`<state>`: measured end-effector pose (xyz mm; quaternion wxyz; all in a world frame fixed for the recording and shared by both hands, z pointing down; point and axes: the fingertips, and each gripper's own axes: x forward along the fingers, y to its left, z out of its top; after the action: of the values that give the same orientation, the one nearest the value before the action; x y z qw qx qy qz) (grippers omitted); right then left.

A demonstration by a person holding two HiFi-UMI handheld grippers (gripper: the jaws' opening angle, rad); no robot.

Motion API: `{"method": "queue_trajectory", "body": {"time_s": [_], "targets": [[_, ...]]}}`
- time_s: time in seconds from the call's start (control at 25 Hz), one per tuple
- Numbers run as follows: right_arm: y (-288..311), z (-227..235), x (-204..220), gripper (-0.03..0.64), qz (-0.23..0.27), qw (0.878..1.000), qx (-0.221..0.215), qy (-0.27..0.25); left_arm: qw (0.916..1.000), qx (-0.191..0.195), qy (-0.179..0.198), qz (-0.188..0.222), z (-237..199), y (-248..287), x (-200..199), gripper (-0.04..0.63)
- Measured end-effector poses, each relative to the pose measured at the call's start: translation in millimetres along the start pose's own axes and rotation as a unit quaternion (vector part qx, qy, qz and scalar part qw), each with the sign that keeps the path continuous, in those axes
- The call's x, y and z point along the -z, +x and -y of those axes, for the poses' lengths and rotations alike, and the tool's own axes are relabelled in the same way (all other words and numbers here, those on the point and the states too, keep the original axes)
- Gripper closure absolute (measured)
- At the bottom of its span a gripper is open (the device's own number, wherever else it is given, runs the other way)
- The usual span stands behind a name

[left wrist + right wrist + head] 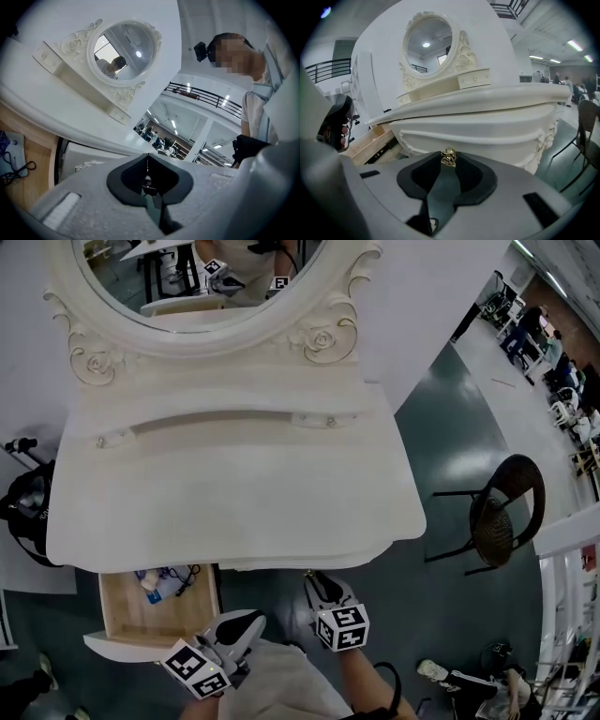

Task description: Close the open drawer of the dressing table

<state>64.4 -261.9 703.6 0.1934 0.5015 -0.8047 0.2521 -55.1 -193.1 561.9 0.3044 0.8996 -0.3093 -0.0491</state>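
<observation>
The white dressing table [234, 488] has its left drawer [111, 607] pulled out, showing a wooden inside with a small blue bottle and a cable. The drawer also shows in the left gripper view [33, 157] and the right gripper view [370, 143]. My left gripper [251, 622] hovers just right of the drawer's front corner. Its jaws meet in a thin line with nothing between them [147, 161]. My right gripper [315, 577] reaches under the table's front edge at the middle. Its tips [448, 160] close around a small gold knob [449, 155] on the white middle drawer front.
An oval mirror [197, 287] rises at the back of the tabletop. A dark wicker chair [502, 512] stands on the floor to the right. A black bag on a stand [23, 507] sits at the table's left.
</observation>
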Motion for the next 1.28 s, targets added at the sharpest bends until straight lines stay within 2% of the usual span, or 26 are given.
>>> {"method": "queue_trajectory", "body": {"time_s": [1.28], "targets": [[25, 8, -20, 0.517, 0.0, 1.0, 0.003, -0.011, 1.0, 0.001, 0.008, 0.001, -6, 4, -4, 0.586]]}}
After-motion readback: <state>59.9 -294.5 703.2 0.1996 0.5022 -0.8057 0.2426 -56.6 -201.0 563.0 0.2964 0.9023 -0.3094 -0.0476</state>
